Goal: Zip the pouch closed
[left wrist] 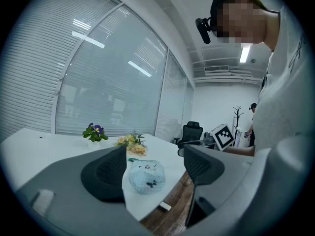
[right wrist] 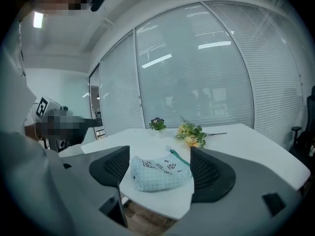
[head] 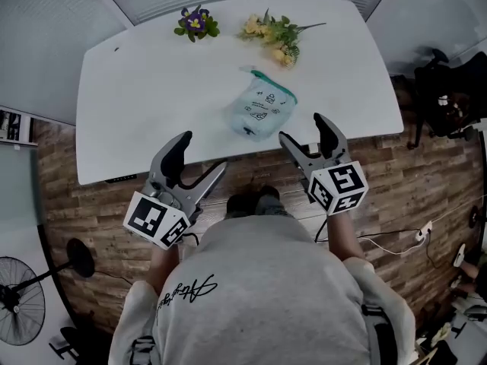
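A pale blue checked pouch (head: 259, 109) with small drawings and a green zipper along its far edge lies on the white table (head: 152, 90), near the front edge. It also shows as the pouch (left wrist: 146, 176) and the pouch (right wrist: 158, 172) between each gripper's jaws, farther off. My left gripper (head: 202, 158) hangs open in front of the table's edge, left of the pouch. Just off the front edge, right of the pouch, my right gripper (head: 303, 130) is open too. Neither touches the pouch.
A small pot of purple flowers (head: 195, 23) and a bunch of yellow flowers (head: 277, 36) lie at the table's far side. An office chair (head: 449, 90) stands at the right. A fan (head: 23, 295) stands on the wood floor at the lower left.
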